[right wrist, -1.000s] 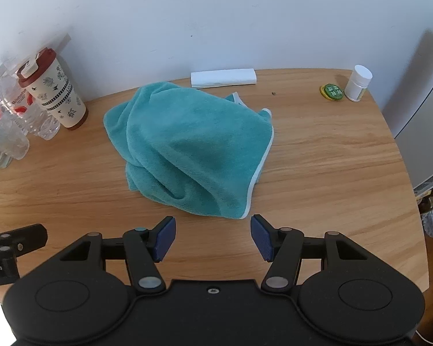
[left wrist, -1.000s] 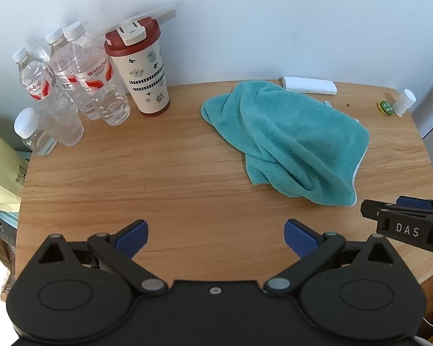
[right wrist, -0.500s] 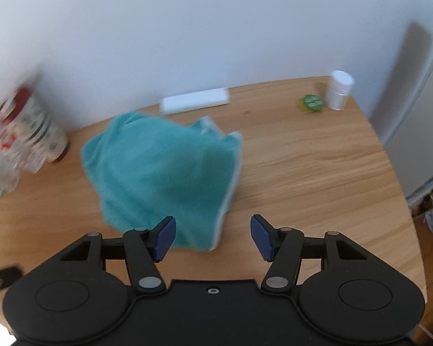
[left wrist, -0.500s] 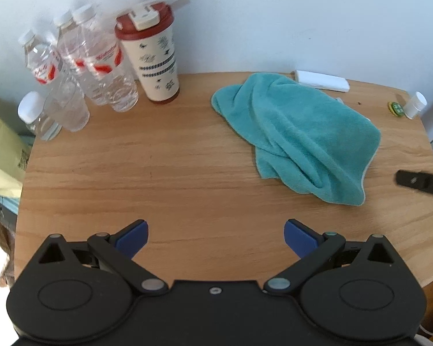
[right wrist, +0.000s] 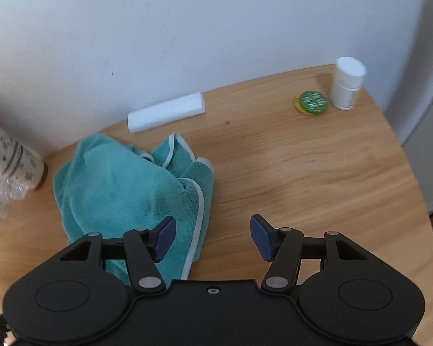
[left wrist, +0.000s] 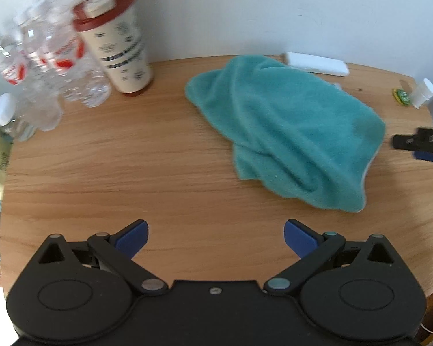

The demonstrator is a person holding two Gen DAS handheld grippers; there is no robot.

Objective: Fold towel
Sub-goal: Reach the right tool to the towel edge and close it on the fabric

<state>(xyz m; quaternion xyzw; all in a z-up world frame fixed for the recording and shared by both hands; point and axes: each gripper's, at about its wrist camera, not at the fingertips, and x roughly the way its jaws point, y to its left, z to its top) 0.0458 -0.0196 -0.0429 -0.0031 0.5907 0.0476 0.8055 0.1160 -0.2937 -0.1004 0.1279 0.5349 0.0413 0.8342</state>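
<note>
Starting at our left, the left tongs [left wrist: 216, 238] have drifted a little nearer the water bottles [left wrist: 40, 75] and the red-lidded tumbler [left wrist: 115, 43], which now loom larger ahead and to their left than they did a second ago. Their blue pads stand wide apart over bare wood, holding nothing. The teal towel [left wrist: 288, 132] lies crumpled on the surface [left wrist: 130, 173], ahead and to the right of these tongs and well clear of them.

Further right, the bigger change: the right tongs [right wrist: 213, 236] have swung in over the towel's [right wrist: 124, 193] near right side, so that its white-trimmed hem now runs just ahead of their left pad (a second ago the whole heap lay well ahead of them). They too are spread apart and grip nothing yet. Beyond them sit a white packet [right wrist: 166, 112] by the wall and, far ahead to the right, a green cap [right wrist: 311, 102] and a small white bottle [right wrist: 347, 83].

We judge the fold itself has not begun; the right side seems to be seeking a hem or corner first.
</note>
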